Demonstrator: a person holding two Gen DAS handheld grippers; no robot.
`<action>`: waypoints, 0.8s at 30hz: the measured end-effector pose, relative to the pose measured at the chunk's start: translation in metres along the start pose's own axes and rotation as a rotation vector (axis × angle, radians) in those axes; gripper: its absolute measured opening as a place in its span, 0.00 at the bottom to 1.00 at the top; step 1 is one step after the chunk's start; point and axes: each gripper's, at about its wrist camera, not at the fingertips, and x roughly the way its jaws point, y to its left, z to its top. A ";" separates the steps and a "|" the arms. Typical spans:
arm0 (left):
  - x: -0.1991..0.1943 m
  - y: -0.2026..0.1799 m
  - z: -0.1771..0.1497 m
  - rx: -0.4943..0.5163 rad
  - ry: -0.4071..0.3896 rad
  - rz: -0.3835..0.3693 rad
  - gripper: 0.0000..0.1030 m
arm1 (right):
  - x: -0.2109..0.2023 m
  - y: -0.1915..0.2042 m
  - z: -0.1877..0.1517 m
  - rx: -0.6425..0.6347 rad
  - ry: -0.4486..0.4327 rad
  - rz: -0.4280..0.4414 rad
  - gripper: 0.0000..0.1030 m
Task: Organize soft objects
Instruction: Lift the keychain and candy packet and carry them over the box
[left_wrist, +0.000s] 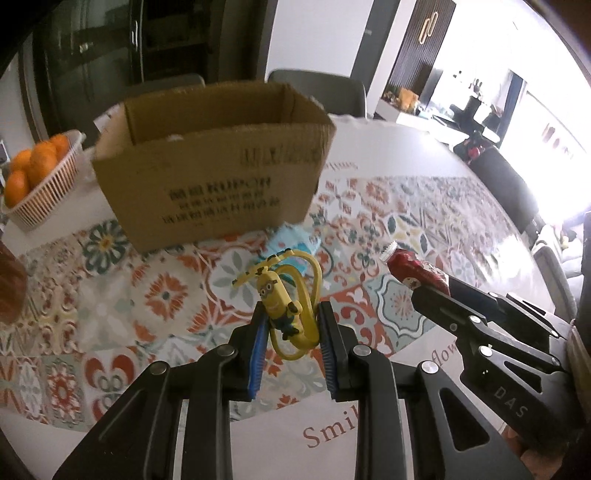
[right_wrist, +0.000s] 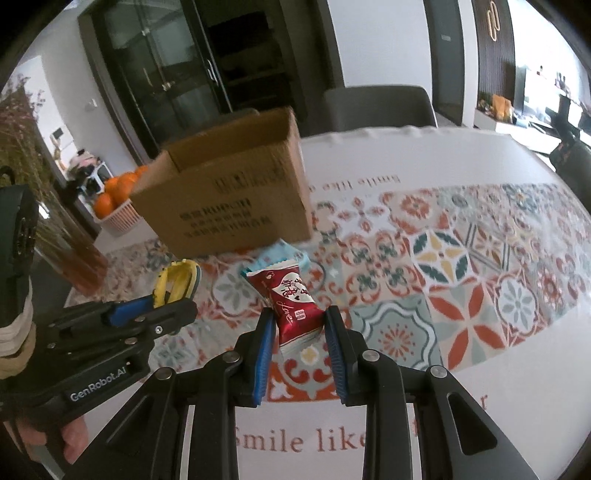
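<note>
Between the blue-padded fingers of the left gripper (left_wrist: 291, 325) a yellow rubbery minion toy with looped straps (left_wrist: 282, 302) is being pinched and carried above the patterned tablecloth (left_wrist: 424, 206), lifted clear so it can travel. Just to its right, the right gripper (right_wrist: 300, 332) is clamping the lower end of a red sealed snack packet (right_wrist: 291, 301), its crimped top pointing forward. Both loads are being held up and aimed ahead, probably for dropping into the open brown cardboard box (left_wrist: 207, 184) that is standing farther back on the table. A pale blue soft item (right_wrist: 295, 256), perhaps a face mask, is lying at the box's foot, awaiting collection. Beyond, to the left, a white ribbed basket of oranges (left_wrist: 44, 195) is sitting beside the box
</note>
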 end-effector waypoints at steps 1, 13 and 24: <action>-0.002 0.001 0.001 -0.001 -0.008 0.004 0.26 | -0.002 0.003 0.003 -0.005 -0.009 0.005 0.28; -0.046 0.026 0.026 -0.017 -0.108 0.066 0.26 | -0.019 0.037 0.036 -0.064 -0.106 0.062 0.28; -0.067 0.051 0.058 -0.027 -0.177 0.110 0.26 | -0.020 0.064 0.072 -0.106 -0.169 0.097 0.28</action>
